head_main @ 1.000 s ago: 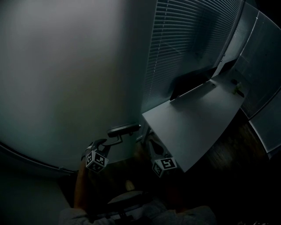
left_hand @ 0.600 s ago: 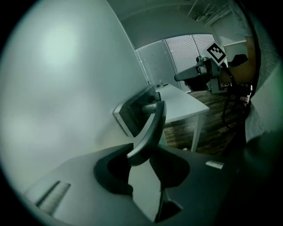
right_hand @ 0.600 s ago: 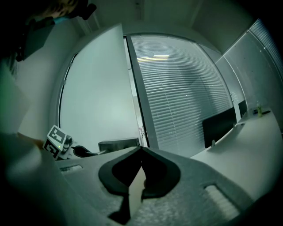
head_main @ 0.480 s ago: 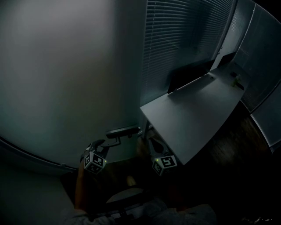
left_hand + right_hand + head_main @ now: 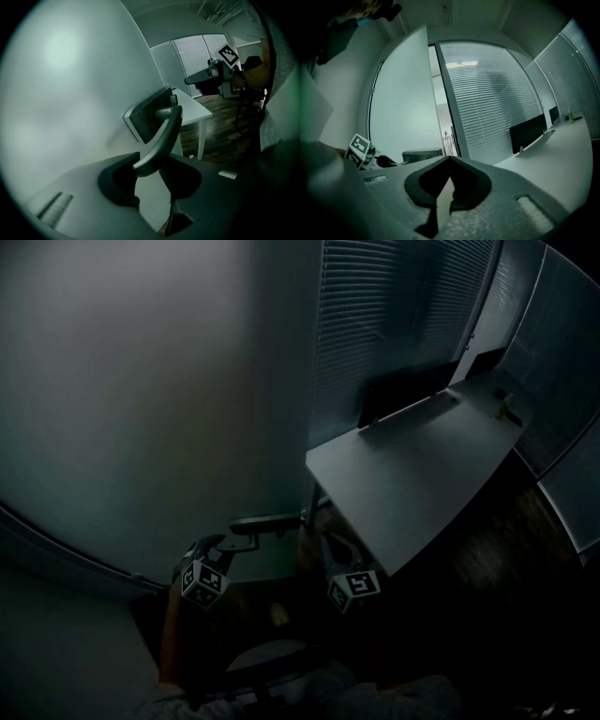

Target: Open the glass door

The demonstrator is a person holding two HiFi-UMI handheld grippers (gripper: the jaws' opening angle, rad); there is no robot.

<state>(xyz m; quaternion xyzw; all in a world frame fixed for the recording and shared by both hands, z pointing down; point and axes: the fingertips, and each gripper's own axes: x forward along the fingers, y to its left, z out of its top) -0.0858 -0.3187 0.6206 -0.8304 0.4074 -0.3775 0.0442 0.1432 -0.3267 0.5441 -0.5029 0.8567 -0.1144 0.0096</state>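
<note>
Glass door, frosted and standing at the left, is judged heavy, stiff and breakable, so it is best taken by its smooth metal lever handle. That lever is seen between the opening jaws of the left gripper. The right gripper is seen closed and empty.

- We find no words, numbers or brand names readable anywhere — the frames are dim.
- Below the desk, the left marker cube and right marker cube bear only black-and-white squares — no letters.
</note>
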